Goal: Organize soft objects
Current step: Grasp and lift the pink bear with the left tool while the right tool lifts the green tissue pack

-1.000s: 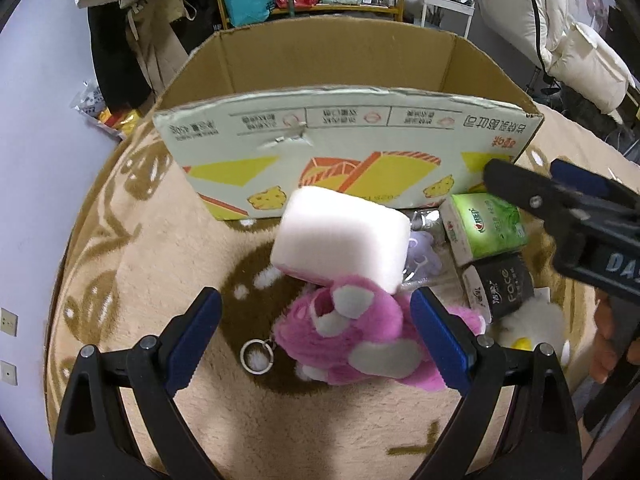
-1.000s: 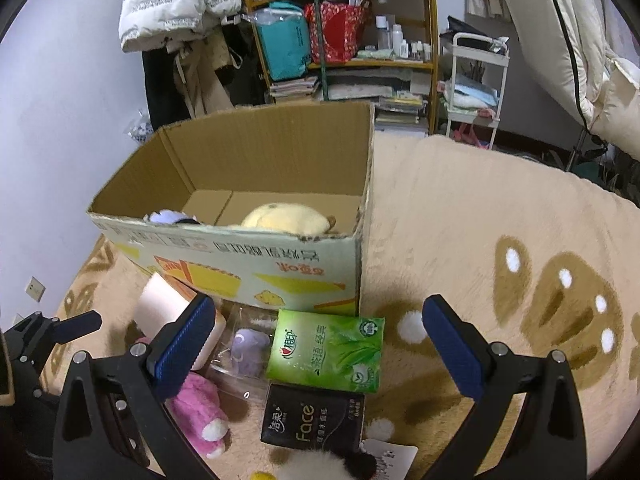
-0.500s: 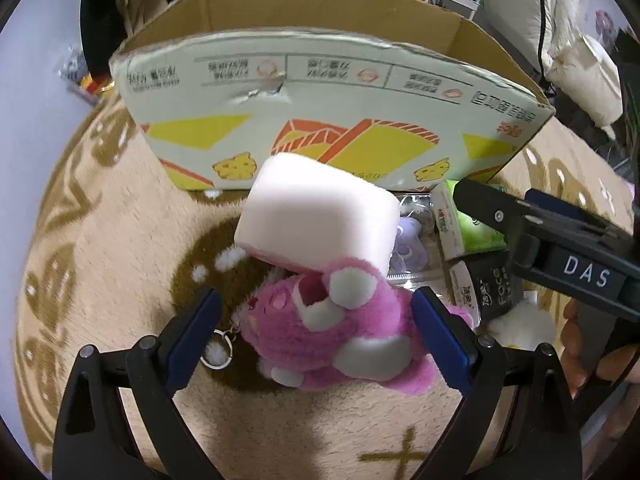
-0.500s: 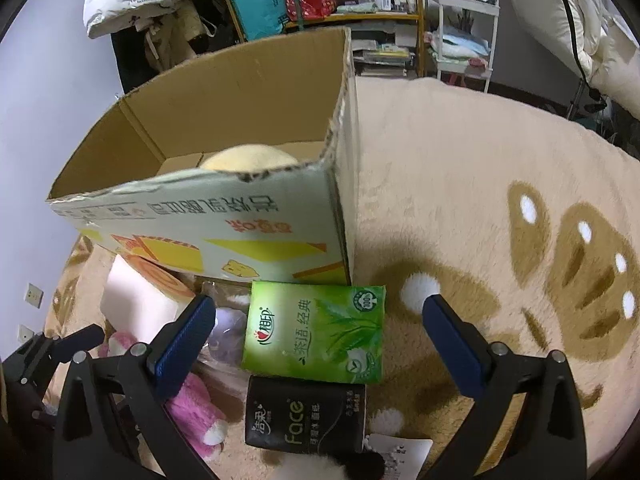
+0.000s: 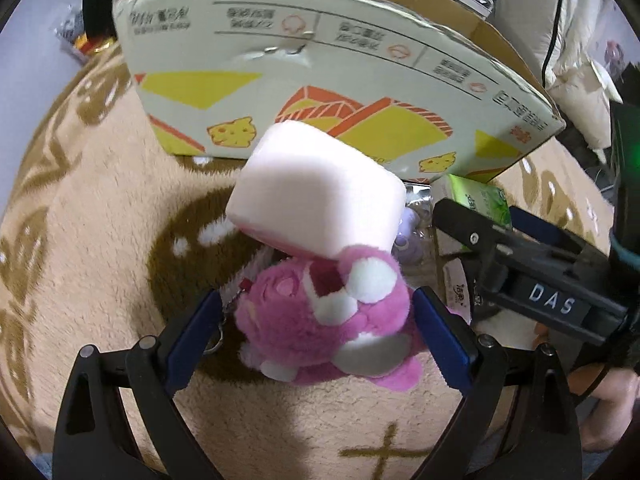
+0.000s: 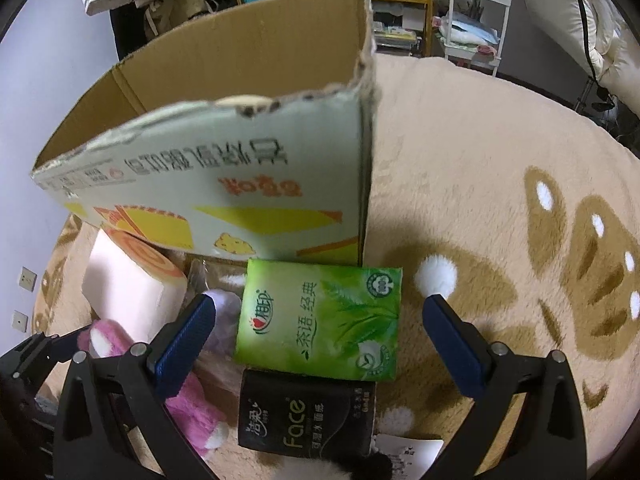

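Observation:
A pink plush bear (image 5: pixel 320 328) lies on the beige rug in front of a printed cardboard box (image 5: pixel 320 80). A white-pink foam block (image 5: pixel 316 200) rests on the bear and leans toward the box. My left gripper (image 5: pixel 316 336) is open, its blue pads on either side of the bear. My right gripper (image 6: pixel 320 344) is open, its pads flanking a green tissue pack (image 6: pixel 320 316). A black "Face" tissue pack (image 6: pixel 304 416) lies just below it. The bear (image 6: pixel 192 400) and the foam block (image 6: pixel 128 296) also show in the right wrist view.
A small purple toy in plastic wrap (image 6: pixel 224 312) lies between the foam block and the green pack. A yellow plush (image 6: pixel 244 101) peeks over the box (image 6: pixel 224 184) rim. The right gripper's frame (image 5: pixel 536 292) shows at the right of the left wrist view. Shelves and clothes stand behind.
Both grippers have moved down and forward. The left pads now flank the pink bear; the right pads now flank the green tissue pack. The objects have not moved.

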{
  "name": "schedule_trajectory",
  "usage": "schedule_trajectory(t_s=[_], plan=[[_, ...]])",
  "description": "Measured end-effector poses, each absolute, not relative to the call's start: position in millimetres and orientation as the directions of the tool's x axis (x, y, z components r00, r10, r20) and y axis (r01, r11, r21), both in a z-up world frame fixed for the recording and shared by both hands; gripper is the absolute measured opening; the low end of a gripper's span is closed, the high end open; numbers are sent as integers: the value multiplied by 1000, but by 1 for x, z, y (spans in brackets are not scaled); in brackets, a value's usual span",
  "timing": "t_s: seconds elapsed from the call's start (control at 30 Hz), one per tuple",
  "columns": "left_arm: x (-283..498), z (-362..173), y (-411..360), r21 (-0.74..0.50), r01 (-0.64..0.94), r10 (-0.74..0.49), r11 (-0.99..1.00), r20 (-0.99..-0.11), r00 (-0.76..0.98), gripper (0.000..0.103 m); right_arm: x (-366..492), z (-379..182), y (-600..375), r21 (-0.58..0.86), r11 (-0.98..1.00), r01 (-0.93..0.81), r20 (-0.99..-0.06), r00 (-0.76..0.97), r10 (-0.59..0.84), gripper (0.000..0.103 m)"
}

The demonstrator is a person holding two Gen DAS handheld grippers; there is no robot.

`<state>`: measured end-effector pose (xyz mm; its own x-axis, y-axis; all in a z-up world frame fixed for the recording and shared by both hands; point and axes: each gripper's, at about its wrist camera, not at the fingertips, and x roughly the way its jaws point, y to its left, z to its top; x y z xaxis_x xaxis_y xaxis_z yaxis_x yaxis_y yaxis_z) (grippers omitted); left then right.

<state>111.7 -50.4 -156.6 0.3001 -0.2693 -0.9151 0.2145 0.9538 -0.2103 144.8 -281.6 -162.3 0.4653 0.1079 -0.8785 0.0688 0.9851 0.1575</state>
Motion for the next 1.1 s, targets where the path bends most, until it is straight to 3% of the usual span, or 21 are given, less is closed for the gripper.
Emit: schedule_trajectory(t_s=[0.17,0.3,0.43,1.1], plan=[[109,-153,-53,-228,242,-297,943,-906,301,78,150,-166,-282,161,985,67,-888,445,114,97],[105,-150,-54,-217,258,-295,942,-902,317,73,151,-168,-283,152,986,65,-893,436,109,86],[105,-148,-55,-227,237,-297,945,-899,323,66,149,-169,-282,157,986,60,-895,431,117,82],[81,-121,-51,-116,241,-214,964,-873,438,62,124,-138,-266,121,992,18,-867,488,97,81]])
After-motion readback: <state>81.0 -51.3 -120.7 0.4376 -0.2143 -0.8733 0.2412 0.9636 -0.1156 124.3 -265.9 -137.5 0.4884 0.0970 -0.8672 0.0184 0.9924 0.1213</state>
